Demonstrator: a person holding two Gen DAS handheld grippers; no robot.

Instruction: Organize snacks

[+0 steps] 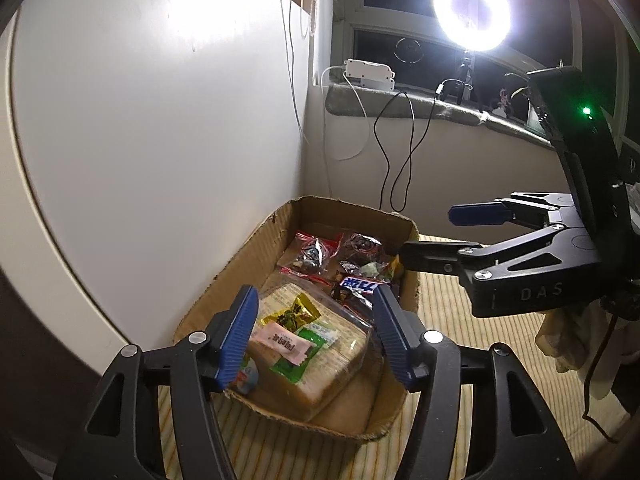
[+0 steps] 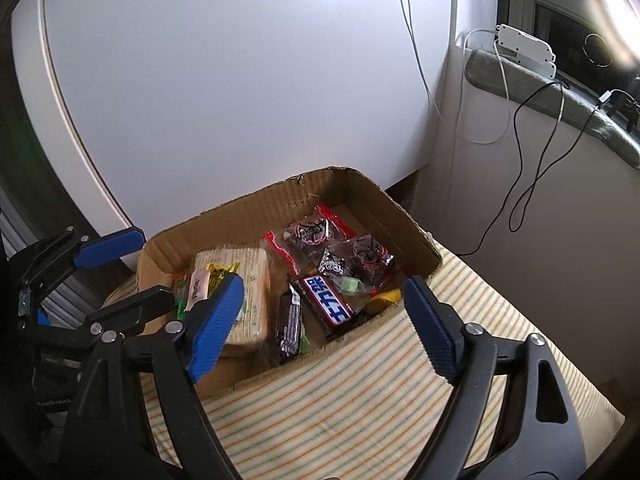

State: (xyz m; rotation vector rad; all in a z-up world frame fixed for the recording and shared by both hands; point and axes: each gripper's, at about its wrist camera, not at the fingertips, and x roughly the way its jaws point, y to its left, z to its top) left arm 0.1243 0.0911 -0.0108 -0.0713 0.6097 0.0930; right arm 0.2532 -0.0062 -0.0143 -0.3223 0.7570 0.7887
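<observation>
An open cardboard box (image 1: pixel 236 268) (image 2: pixel 248 208) rests on a striped cloth and holds snacks. A clear-wrapped bread loaf (image 1: pixel 344 364) (image 2: pixel 256 280) lies in it with yellow, pink and green sachets on top. Beside the loaf are a chocolate bar with a blue-and-white label (image 1: pixel 362 285) (image 2: pixel 330 300), a dark bar (image 2: pixel 290 324) and two red-edged clear bags (image 1: pixel 316 254) (image 2: pixel 308 236). My left gripper (image 1: pixel 315 292) (image 2: pixel 154 266) hovers open over the loaf, its pads clear of it. My right gripper (image 2: pixel 324 282) (image 1: pixel 440 236) is open above the box's right side, holding nothing.
The striped cloth (image 2: pixel 360 392) covers the surface around the box. A large white panel (image 1: pixel 160 120) stands right behind the box. A stone sill (image 1: pixel 440 106) carries a white power strip (image 1: pixel 370 74), hanging cables and a ring light (image 1: pixel 472 12). A pale rag (image 1: pixel 568 332) hangs at right.
</observation>
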